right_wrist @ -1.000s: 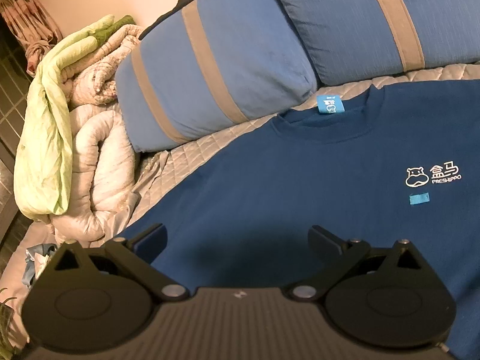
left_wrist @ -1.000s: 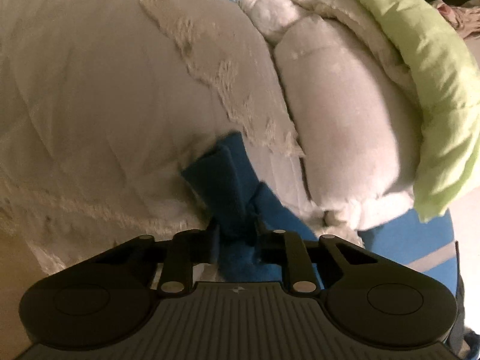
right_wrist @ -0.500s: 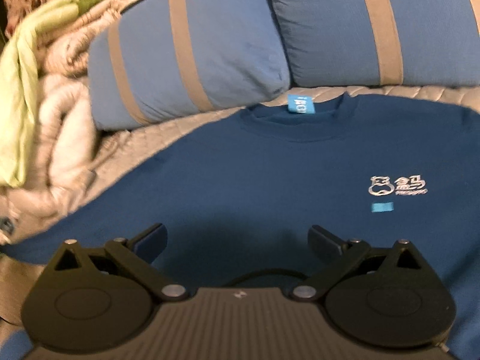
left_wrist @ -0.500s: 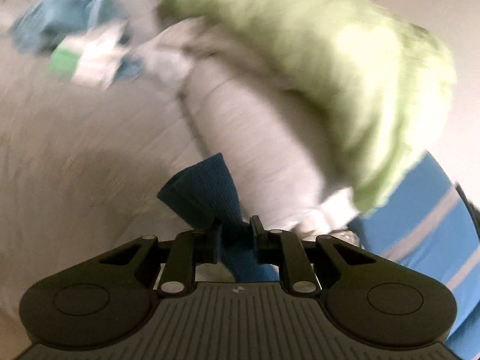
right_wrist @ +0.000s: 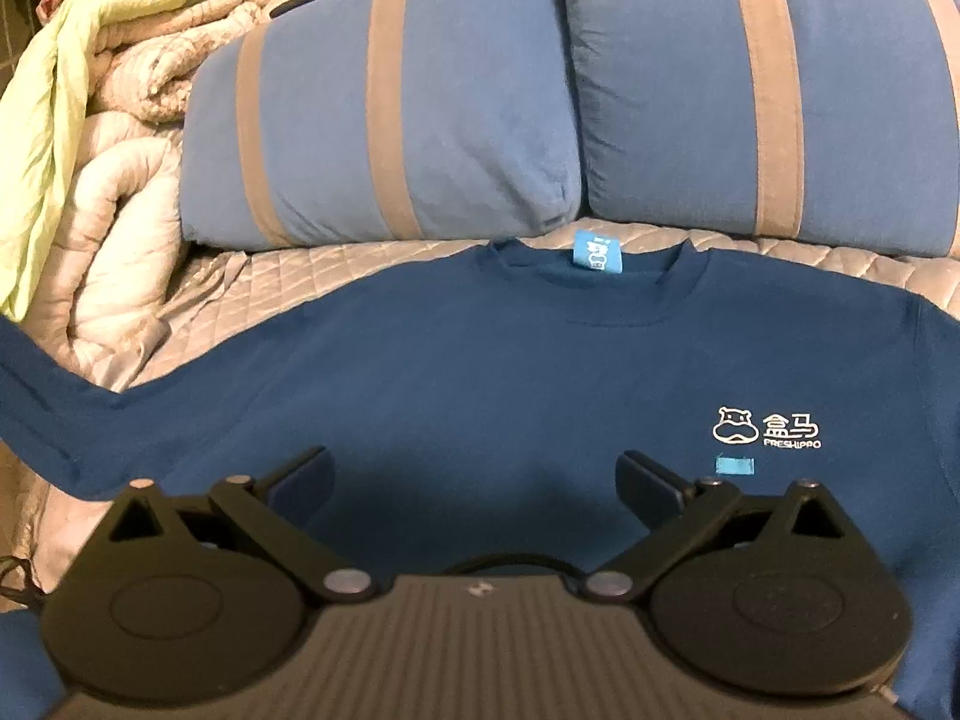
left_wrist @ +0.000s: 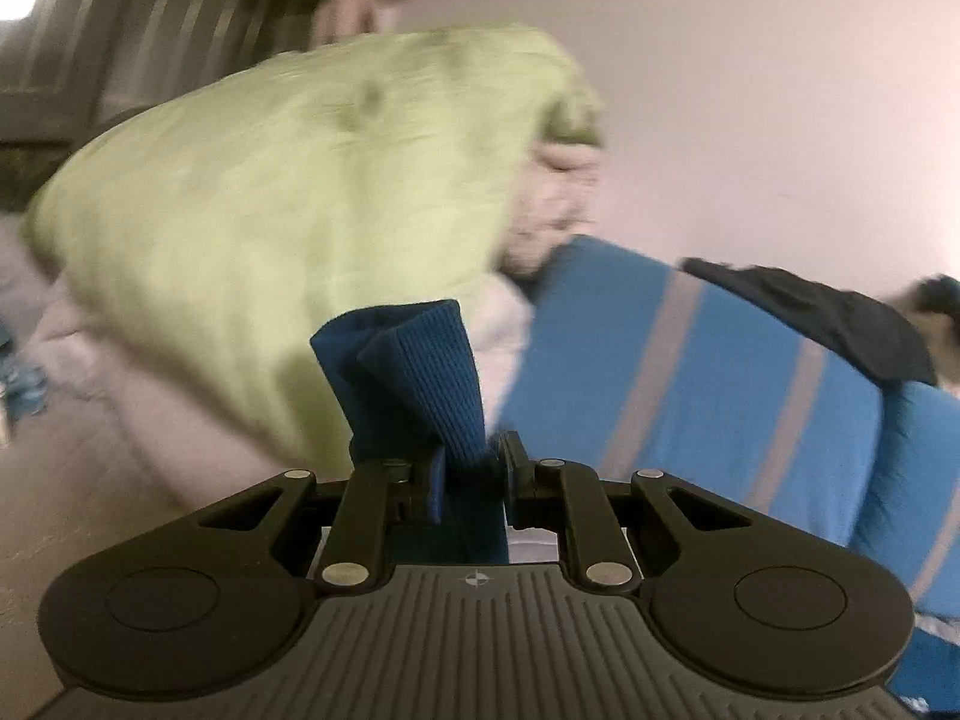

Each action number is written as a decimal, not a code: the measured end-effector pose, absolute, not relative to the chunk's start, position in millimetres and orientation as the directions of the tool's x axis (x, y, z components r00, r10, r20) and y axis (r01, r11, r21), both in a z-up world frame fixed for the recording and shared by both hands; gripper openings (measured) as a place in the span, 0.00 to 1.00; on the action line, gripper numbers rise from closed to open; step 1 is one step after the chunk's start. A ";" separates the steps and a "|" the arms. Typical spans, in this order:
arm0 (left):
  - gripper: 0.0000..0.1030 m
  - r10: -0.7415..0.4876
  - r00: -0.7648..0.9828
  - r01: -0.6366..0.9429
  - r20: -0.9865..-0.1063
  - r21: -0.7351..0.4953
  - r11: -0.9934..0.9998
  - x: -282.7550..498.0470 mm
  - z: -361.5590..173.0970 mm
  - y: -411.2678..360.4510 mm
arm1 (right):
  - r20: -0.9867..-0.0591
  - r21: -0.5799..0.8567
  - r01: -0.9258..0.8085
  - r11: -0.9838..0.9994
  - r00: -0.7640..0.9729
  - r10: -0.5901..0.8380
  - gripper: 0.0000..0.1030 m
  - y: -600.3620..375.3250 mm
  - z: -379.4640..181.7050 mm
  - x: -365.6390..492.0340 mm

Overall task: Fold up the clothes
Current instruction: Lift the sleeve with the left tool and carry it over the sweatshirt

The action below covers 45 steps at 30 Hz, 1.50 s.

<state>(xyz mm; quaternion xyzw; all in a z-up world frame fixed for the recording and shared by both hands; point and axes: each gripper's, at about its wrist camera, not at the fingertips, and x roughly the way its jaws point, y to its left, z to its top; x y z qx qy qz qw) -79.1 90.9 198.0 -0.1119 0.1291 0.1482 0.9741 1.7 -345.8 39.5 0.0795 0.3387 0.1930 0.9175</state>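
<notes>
**Sleeve cuff lifted, right gripper waiting over the chest**

The left gripper has its fingers clenched on the ribbed cuff of the dark blue long-sleeved sweatshirt, and the cuff stands bunched above the pinch. The view past it is blurred: a pale green quilt rolled over a cream blanket, and a blue pillow with grey stripes to the right.

From the right wrist view the sweatshirt lies face up on the grey quilted bed cover, collar toward 2 blue striped pillows, a white logo on its chest. One sleeve runs off the left edge of that picture. The right gripper hangs over the lower chest with its fingers spread wide and nothing between them; whether they touch the cloth I cannot tell.

The step in hand looks like folding the sleeve across the body. Risks from here:

- The grip takes only a small bunch of cuff, so a quick swing could pull the rib out of the fingers and drop the sleeve short.
- With the right fingers released, nothing pins the body, so a pull on the sleeve may drag the shoulder and wrinkle the flat front.
- The bunched cuff may land twisted and leave a lumpy fold.
- The rolled bedding nearby could catch the trailing sleeve.
</notes>
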 end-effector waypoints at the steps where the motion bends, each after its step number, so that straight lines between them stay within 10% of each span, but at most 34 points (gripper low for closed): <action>1: 0.17 0.239 0.928 -0.295 -0.286 -0.175 0.939 -74.9 199.3 81.0 | -0.591 0.279 -0.301 0.912 0.695 0.410 1.00 -346.0 39.4 2.0; 37: 0.18 -0.222 0.898 0.267 -0.380 0.069 0.961 19.1 173.4 -167.8 | -0.589 0.261 -0.377 0.889 0.667 0.456 1.00 -337.3 37.7 4.7; 45: 0.62 -0.335 0.840 0.412 -0.426 0.101 0.905 20.6 150.3 -214.0 | -0.599 0.238 -0.375 0.896 0.670 0.439 1.00 -334.4 36.9 6.8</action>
